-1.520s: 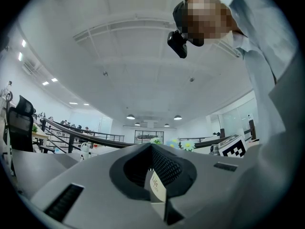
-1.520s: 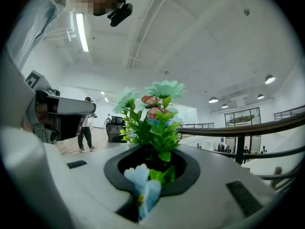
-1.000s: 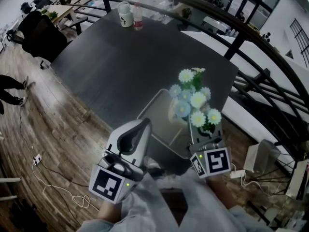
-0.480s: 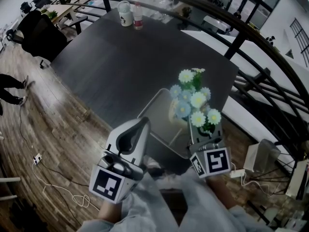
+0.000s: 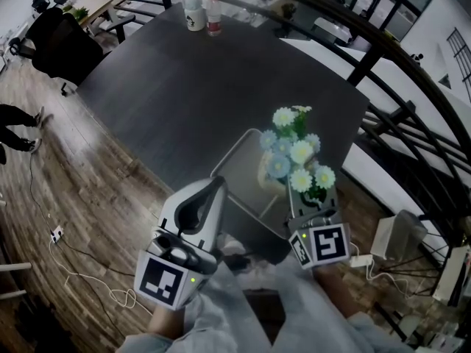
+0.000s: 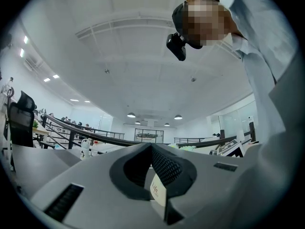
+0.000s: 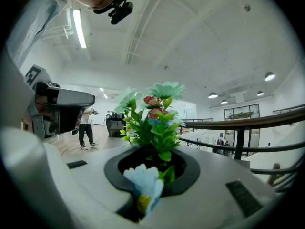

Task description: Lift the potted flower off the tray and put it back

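The potted flower point(image 5: 298, 153), with white and pale blue blooms and green leaves, stands over the right part of the grey metal tray point(image 5: 239, 164) at the near corner of the dark table point(image 5: 191, 101). My right gripper point(image 5: 309, 197) is low against the plant on its near side. In the right gripper view its jaws point(image 7: 152, 149) are closed around the stems and leaves point(image 7: 152, 123). The pot is mostly hidden, and I cannot tell if it rests on the tray. My left gripper point(image 5: 218, 186) hovers by the tray's near left edge, shut and empty, tips together point(image 6: 151, 146).
A white mug point(image 5: 193, 12) and a bottle point(image 5: 214, 17) stand at the table's far edge. A black railing point(image 5: 397, 116) runs close along the right. A black chair point(image 5: 55, 43), a person's legs point(image 5: 18, 123) and cables point(image 5: 73, 271) are on the wooden floor at the left.
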The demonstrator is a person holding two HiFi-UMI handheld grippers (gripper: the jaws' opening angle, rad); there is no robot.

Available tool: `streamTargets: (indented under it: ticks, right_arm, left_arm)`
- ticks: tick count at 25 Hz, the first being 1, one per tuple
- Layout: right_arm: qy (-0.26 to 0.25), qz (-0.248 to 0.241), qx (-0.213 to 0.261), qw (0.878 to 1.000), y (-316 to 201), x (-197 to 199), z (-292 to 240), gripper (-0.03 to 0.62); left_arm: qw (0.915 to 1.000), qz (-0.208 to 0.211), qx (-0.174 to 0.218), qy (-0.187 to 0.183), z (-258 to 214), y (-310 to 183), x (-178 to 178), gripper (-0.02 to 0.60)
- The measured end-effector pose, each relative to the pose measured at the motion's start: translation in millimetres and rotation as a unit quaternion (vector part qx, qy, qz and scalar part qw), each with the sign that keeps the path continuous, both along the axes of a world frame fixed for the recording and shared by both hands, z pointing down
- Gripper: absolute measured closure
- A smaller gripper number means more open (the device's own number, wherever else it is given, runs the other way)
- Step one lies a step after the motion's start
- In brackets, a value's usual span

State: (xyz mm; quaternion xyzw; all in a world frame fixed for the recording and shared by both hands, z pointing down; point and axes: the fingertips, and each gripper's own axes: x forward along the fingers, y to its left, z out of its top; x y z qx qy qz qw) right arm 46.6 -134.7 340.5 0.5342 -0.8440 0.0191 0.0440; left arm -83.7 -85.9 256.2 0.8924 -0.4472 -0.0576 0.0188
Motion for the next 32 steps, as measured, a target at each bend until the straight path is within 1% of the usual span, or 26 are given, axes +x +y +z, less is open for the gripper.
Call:
streamTargets:
  ticks: [11, 23, 32]
  right_arm:
    - [0.000, -0.014, -0.030, 0.999, -8.2, -16.1, 38.0, 0.531]
    - [0.013, -0.035, -0.061, 0.997, -15.7, -28.7, 87.4, 0.531]
    - [0.024, -0.035, -0.080, 0.996, -18.5, -34.3, 124.4, 0.532]
  left_arm:
    - [0.9996, -0.016, -0.020, -0.006, 13.7, -3.3, -17.3, 0.583]
    - [0.9981, -0.033, -0.048, -0.018, 29.3, -5.3, -29.6, 0.583]
    - [0.9965, -0.051, -0.063, -0.021, 39.9, -2.9, -41.7, 0.583]
